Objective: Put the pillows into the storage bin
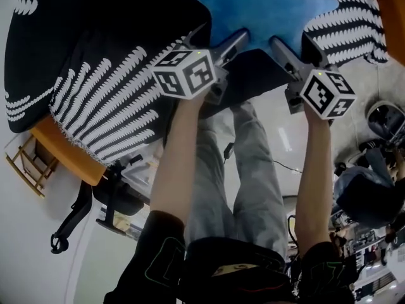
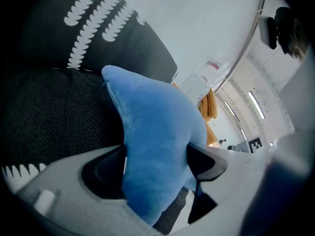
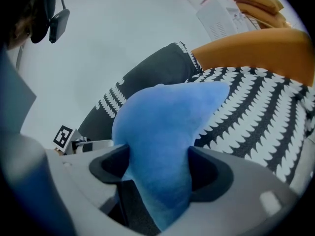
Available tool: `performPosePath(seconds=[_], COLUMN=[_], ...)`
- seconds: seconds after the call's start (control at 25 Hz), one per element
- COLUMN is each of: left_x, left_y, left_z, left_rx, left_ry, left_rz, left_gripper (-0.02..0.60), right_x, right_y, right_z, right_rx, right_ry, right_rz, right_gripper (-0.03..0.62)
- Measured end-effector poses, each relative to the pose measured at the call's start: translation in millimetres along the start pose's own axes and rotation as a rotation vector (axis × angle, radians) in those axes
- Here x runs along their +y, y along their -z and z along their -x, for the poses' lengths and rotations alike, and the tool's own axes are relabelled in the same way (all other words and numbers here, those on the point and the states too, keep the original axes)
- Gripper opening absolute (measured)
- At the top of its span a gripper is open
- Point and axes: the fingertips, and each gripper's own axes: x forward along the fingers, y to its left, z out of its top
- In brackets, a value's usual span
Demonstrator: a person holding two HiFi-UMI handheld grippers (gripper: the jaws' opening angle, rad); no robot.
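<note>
A blue plush pillow [image 1: 253, 8] lies at the top of the head view, over dark grey woven fabric [image 1: 253, 75] that may be the storage bin. Both grippers reach its near edge. My left gripper [image 1: 218, 40] stands open; a pillow corner [image 2: 152, 132] fills the gap between its spread pads without being pinched. My right gripper [image 1: 294, 46] is likewise open, with the other corner [image 3: 162, 132] bulging between its pads. Black pillows with white leaf patterns lie on either side [image 1: 107, 100] [image 1: 348, 18].
An orange pillow [image 1: 66, 151] sticks out under the patterned pillow at left. A small wooden stand [image 1: 28, 166] and black cables [image 1: 69, 223] are on the white floor. The person's legs [image 1: 253, 170] stand below the grippers. Equipment clutters the right edge [image 1: 386, 119].
</note>
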Motion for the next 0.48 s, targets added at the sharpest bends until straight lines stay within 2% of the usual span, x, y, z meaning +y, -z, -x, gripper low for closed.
performPosePath(seconds=[0.16,0.32,0.48], left_x=[-3.0,-4.1,7.5], left_y=[1.6,12.7,16.8], left_z=[15.7,44.1,59.3], left_rx=[-0.035,-0.056,-0.118], left_ry=[-0.009,-0.046,-0.108], left_rz=[0.019,0.070,0.085], left_gripper=[0.360,0.353,0.351], right_x=[15.4,36.2,47.0], right_y=[-1.6,8.0,14.6], right_z=[4.9,13.2,0.9], right_rx=[0.005,0.051,0.065], right_ry=[0.013,-0.003,-0.042], right_rz=[0.051,0.081,0.107], right_gripper=[0.327,0.297,0.288])
